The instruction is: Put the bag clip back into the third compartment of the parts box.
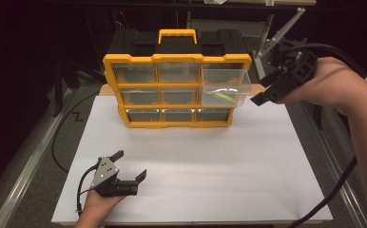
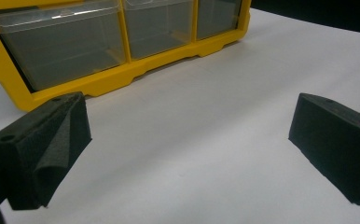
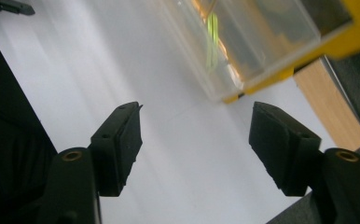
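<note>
right claw [image 1: 267, 92] is hovering just off the right side of the yellow organiser [image 1: 177, 90], which is standing near the far edge of the tabletop [image 1: 191, 166]. jaws are standing wide apart with nothing between them; in the right gripper view they are framing the corner of the pulled-out drawer [image 3: 243, 42].

step in hand, as i read it: working at the open clear drawer [image 1: 225, 87] on the organiser's right column, middle row. it is sticking well out of its slot, tilting slightly. whether the drawer is meant to be emptied or pushed home, i cannot tell.

contents: a thin yellow-green item [image 1: 223, 97] is lying inside the drawer (looks like a strip or tie, too blurred to name). in the right gripper view it is showing as a green streak [image 3: 211, 39] behind the clear wall. the other eight drawers are sitting closed; those in the left gripper view are looking empty through their fronts.

left claw [image 1: 129, 164] is resting low near the tabletop's near-left corner, jaws spread wide, gripping nothing, well apart from the organiser.

next move probably calls for bringing the right claw in over the drawer's open top, or squaring up on its front wall, with care not to tip the drawer out of its slot.
</note>
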A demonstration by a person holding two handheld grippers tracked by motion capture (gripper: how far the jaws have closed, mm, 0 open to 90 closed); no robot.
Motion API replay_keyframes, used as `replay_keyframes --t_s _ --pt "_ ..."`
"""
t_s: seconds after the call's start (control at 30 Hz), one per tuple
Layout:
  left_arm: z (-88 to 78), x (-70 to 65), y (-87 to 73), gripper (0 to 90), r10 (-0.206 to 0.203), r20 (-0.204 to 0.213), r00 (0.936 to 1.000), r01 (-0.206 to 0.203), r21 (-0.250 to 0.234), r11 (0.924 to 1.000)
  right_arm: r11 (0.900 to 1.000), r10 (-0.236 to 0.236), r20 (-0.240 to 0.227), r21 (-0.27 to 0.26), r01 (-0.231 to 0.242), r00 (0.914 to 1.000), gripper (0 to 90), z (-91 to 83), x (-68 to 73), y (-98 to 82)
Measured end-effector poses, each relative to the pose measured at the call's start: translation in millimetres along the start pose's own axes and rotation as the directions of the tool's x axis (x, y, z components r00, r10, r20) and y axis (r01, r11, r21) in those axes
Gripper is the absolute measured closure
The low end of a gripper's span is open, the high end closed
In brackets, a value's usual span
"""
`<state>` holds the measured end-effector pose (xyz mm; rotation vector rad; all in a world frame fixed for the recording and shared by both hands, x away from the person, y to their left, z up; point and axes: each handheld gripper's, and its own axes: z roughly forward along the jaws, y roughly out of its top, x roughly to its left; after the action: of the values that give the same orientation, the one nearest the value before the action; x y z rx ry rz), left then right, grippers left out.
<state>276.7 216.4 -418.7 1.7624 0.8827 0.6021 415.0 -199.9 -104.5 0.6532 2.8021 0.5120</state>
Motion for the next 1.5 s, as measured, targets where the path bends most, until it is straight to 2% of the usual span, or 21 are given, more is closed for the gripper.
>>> replay_keyframes --t_s 0.07,0.13,0.3,0.37,0.5,0.57,0.7,0.9,1.03,1.23,1.33,1.5 --pt "0.1 -0.3 0.0 0.4 -0.002 0.0 1.0 0.002 -0.002 1.0 1.0 0.016 -0.011 -0.004 -0.016 0.9998 30.1 0.6 1.0 -12.1" --pt "0.1 -0.5 0.1 0.4 -0.008 0.004 1.0 0.008 -0.002 1.0 1.0 0.02 -0.002 -0.007 -0.02 0.9998 25.4 2.4 2.5 -23.1" --pt "1.3 -3.4 0.2 0.4 0.002 0.013 0.9999 -0.002 -0.001 1.0 0.998 0.046 -0.019 -0.03 -0.046 0.9988 19.7 6.4 6.7 -48.1" --pt "1.8 -3.8 0.3 0.4 0.003 0.015 0.9999 -0.003 0.0 1.0 0.998 0.052 -0.018 -0.02 -0.052 0.9985 14.8 10.3 8.3 -55.1" --pt "3.1 -4.5 0.6 0.4 0.014 0.018 0.9997 -0.014 0.001 0.9999 0.998 0.066 -0.016 -0.008 -0.066 0.9977 7.7 22.1 14.4 -67.9" --pt "3.1 -3.5 0.6 0.4 0.013 0.015 0.9998 -0.013 0.002 0.9999 0.998 0.07 -0.005 0.007 -0.07 0.9975 1.1 29.9 17.3 -73.0" --pt "2.0 -2.3 0.9 0.4 0.004 0.01 0.9999 -0.004 -0.01 0.9999 0.997 0.075 0.01 0.019 -0.076 0.9971 0.0 46.4 20.3 -82.5" --pt "0.9 -1.2 1.0 0.4 0.002 0.009 1.0 -0.002 -0.011 0.9999 0.995 0.085 -0.005 0.045 -0.084 0.9964 0.0 76.6 23.3 -92.2" --pt "0.6 -0.6 1.0 0.4 -0.004 0.007 1.0 0.004 -0.016 0.9999 0.994 0.082 -0.014 0.075 -0.08 0.9966 0.0 102.9 26.9 -97.6" --pt "0.5 0.3 0.9 0.4 0.0 0.008 1.0 0.001 -0.012 0.9999 0.988 0.089 -0.048 0.13 -0.083 0.9949 0.0 153.5 33.2 -110.9" --pt "0.0 0.4 0.9 0.4 -0.002 0.007 1.0 0.002 -0.014 0.9999 0.981 0.098 -0.063 0.171 -0.086 0.9932 0.0 181.3 38.3 -119.6" --pt "0.1 0.4 0.7 0.4 -0.005 0.006 1.0 0.005 -0.013 0.9999 0.976 0.117 -0.077 0.195 -0.1 0.9902 0.0 216.8 44.4 -131.9"
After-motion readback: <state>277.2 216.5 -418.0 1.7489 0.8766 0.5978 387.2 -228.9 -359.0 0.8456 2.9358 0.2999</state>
